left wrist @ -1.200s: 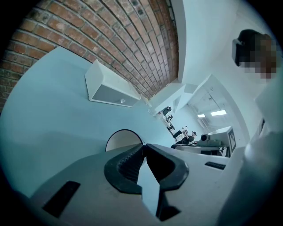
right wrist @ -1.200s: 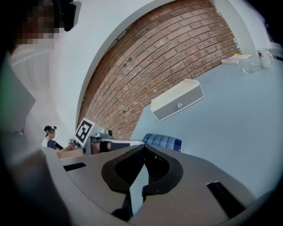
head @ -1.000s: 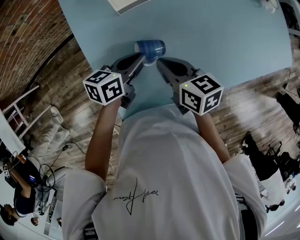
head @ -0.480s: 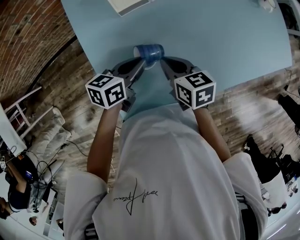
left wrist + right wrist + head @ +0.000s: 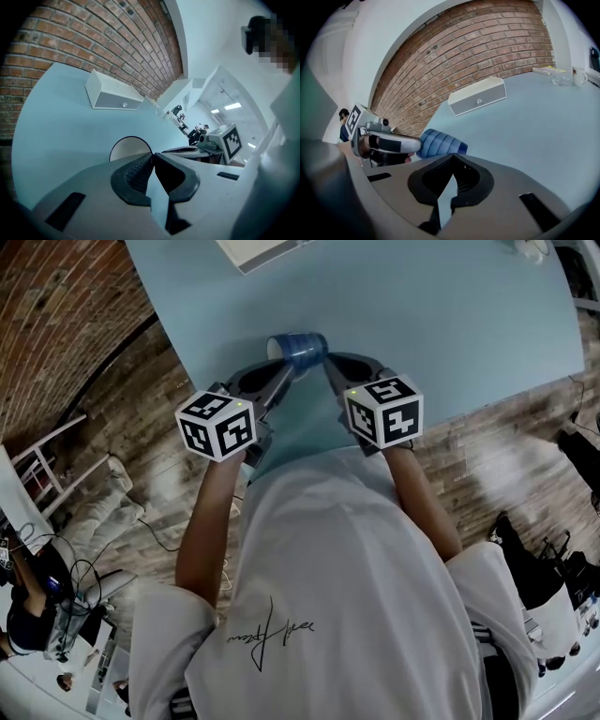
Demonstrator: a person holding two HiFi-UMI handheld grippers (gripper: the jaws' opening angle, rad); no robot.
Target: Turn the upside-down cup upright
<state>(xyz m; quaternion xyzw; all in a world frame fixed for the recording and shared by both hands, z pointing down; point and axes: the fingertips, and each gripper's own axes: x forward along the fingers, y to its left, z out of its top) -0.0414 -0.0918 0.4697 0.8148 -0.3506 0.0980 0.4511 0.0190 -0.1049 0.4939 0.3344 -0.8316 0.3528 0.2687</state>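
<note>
A ribbed blue cup [image 5: 300,349] lies sideways just above the light blue table [image 5: 450,315], its pale mouth turned to the left. My left gripper [image 5: 287,366] is shut on the cup's wall near the rim. In the left gripper view the cup's open mouth [image 5: 127,148] shows just behind the closed jaw tips of the left gripper [image 5: 152,155]. My right gripper [image 5: 329,367] sits just right of the cup, shut with nothing in it. In the right gripper view the cup [image 5: 439,142] hangs beyond the right gripper [image 5: 453,157], apart from its tips.
A white box [image 5: 255,249] with a small knob rests at the table's far side, also in view as the white box [image 5: 478,100]. Small glass items [image 5: 568,77] stand at the far right corner. The table's near edge runs right under both grippers, with wooden floor below.
The right gripper has shifted left and closer to the cup. The left gripper and cup have drifted slightly toward the body, and the cup stays on its side.
</note>
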